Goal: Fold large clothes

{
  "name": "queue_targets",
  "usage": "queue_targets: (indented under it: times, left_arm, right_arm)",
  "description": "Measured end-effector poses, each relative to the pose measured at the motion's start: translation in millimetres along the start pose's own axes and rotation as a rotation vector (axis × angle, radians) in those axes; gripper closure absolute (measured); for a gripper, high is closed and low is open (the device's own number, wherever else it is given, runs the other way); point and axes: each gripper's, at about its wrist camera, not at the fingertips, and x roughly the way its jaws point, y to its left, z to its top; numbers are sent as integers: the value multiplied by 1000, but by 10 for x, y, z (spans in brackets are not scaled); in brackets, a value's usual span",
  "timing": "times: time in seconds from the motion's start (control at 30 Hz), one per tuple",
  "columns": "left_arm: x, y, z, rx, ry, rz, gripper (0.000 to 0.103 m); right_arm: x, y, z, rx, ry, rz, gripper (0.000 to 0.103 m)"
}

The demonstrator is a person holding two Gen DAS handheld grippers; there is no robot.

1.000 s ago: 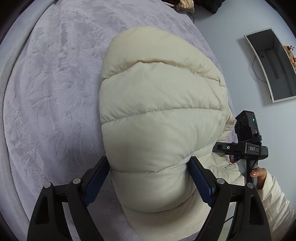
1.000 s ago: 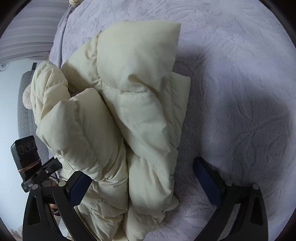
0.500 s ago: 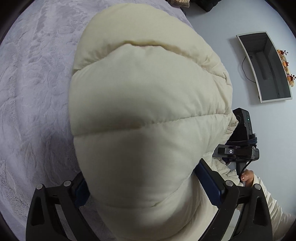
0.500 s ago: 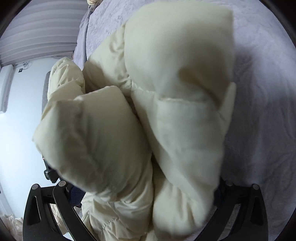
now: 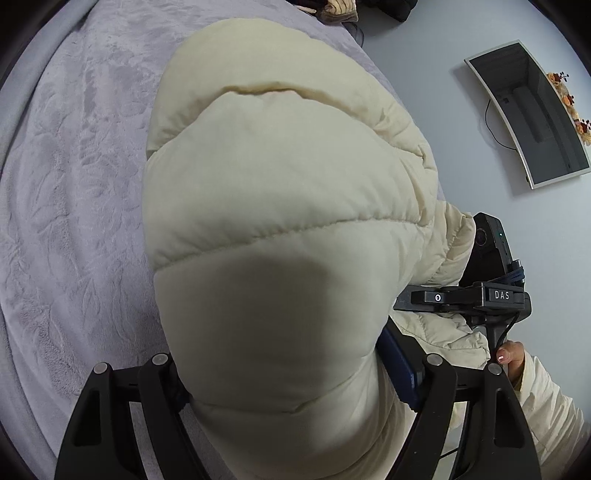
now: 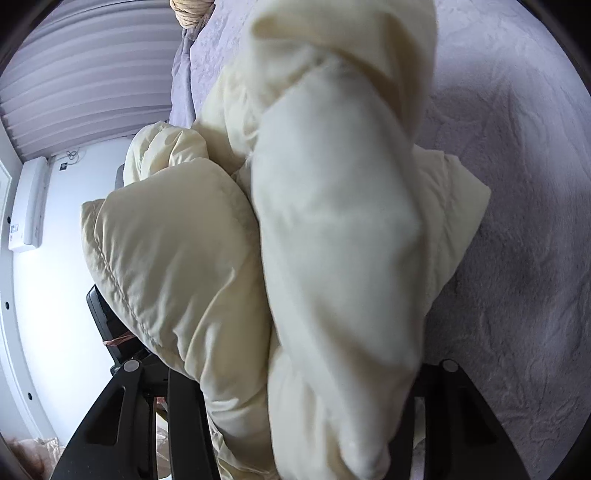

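A cream puffer jacket (image 5: pixel 277 184) lies bunched on a lilac bedspread (image 5: pixel 74 184). My left gripper (image 5: pixel 288 369) has a thick quilted fold between its fingers; the jaws are closing and the blue right pad (image 5: pixel 399 369) presses into the fabric, while the left pad is hidden. In the right wrist view the jacket (image 6: pixel 332 184) fills the frame and bulges over both fingers of my right gripper (image 6: pixel 291 369), whose jaws are closing on it with the pads hidden. The right gripper (image 5: pixel 480 295) also shows at the jacket's right side, held by a hand (image 5: pixel 511 352).
The bedspread (image 6: pixel 517 184) stretches to the right of the jacket. A curved screen (image 5: pixel 532 110) hangs on the wall beyond the bed. Window blinds (image 6: pixel 74 74) and a white wall unit (image 6: pixel 29 206) are to the left. A knitted item (image 5: pixel 340 11) lies at the bed's far end.
The right gripper moved from open beside the jacket onto it, and its jaws came in around a thick fold. The jacket now bulges closer to both cameras. The left jaws widened, then narrowed again.
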Motion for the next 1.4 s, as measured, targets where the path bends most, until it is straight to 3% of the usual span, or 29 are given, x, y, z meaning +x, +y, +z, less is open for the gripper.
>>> queue_targets:
  times: [0.5, 0.7, 0.9, 1.0, 1.03, 1.2, 1.4]
  left_arm:
    - [-798, 126, -698, -16, 4, 77, 21]
    - [-944, 363, -1039, -55, 29, 121, 21]
    - [-769, 685, -1298, -98, 65, 159, 17]
    - [-720, 797, -1346, -103, 63, 160, 15]
    - [-722, 792, -1342, -104, 64, 157, 15]
    - [-745, 825, -1310, -98, 63, 147, 15]
    - [-848, 981, -1388, -105, 59, 140, 15]
  right_arm:
    - [199, 331, -248, 5, 43, 22, 52]
    - [653, 377, -278, 41, 89, 25, 51]
    - [977, 259, -175, 72, 123, -45, 50]
    - [1056, 310, -33, 55, 131, -133, 39]
    - [1055, 336, 4, 46, 136, -170, 33]
    - [884, 639, 61, -32, 131, -287, 25]
    - [224, 670, 206, 22, -25, -272, 28]
